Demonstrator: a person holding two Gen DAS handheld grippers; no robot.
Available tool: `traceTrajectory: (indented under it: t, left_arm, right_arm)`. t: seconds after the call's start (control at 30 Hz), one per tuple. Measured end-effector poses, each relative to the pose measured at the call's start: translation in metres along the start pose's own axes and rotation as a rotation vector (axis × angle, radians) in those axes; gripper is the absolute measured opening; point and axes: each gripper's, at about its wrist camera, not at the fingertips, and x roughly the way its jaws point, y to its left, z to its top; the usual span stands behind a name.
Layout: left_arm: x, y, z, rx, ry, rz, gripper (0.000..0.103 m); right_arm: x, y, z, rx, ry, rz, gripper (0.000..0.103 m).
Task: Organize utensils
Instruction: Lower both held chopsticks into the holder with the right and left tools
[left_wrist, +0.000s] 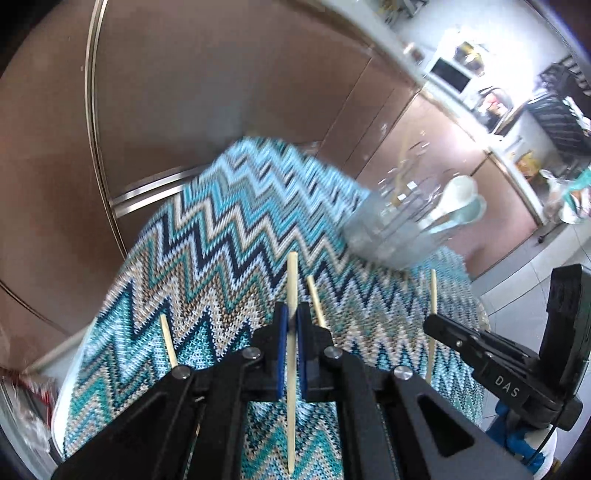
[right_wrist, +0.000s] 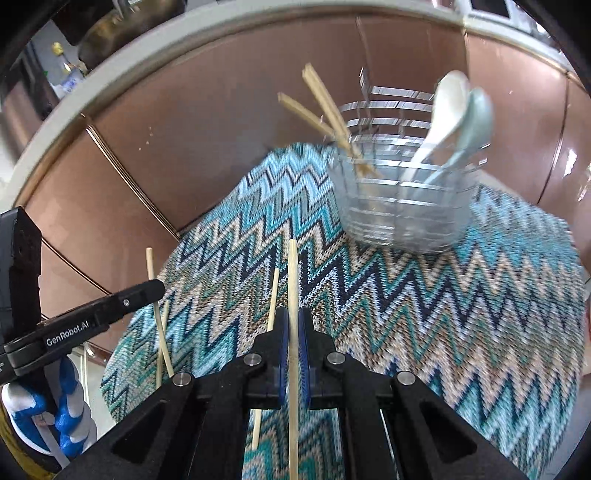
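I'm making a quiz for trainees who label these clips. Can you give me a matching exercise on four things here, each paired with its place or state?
Things:
1. left tool
2. white spoon
3. clear holder
4. loose chopstick

Places or states:
A. stands on the zigzag cloth
B. lies flat on the cloth, gripped by nothing
C. shut on a chopstick
D. stands bowl-up inside the holder

Pairs: 1-C, 2-D, 3-A, 4-B
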Motion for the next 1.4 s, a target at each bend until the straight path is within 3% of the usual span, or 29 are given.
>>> traceTrajectory:
  t: [0.4, 0.8, 1.07, 1.4]
  left_arm:
    - [-0.091, -0.022, -0.020, 0.054, -0.162, -0.046, 0.005]
    - [-0.148, -0.040, -0.025, 0.078, -0.226, -0.109, 0.005]
    - [-0.148, -0.061, 0.010, 0.079, -0.218, -0.198, 0.005]
    - [-0.128, -0.104, 0.104, 0.123, -0.288, -0.256, 0.005]
  right_arm:
    - [-0.106, 0.026, -0.027, -0.010, -0.261, -0.020, 0.006]
    - [-0.154, 0.028, -0.034, -0.005, -0.389, -0.041, 0.006]
    - [-0.161, 0.020, -0.007, -0.020, -0.481, -0.016, 0.006]
    - [-0.148, -0.011, 0.076, -0.026, -0.622, 0.014, 0.006]
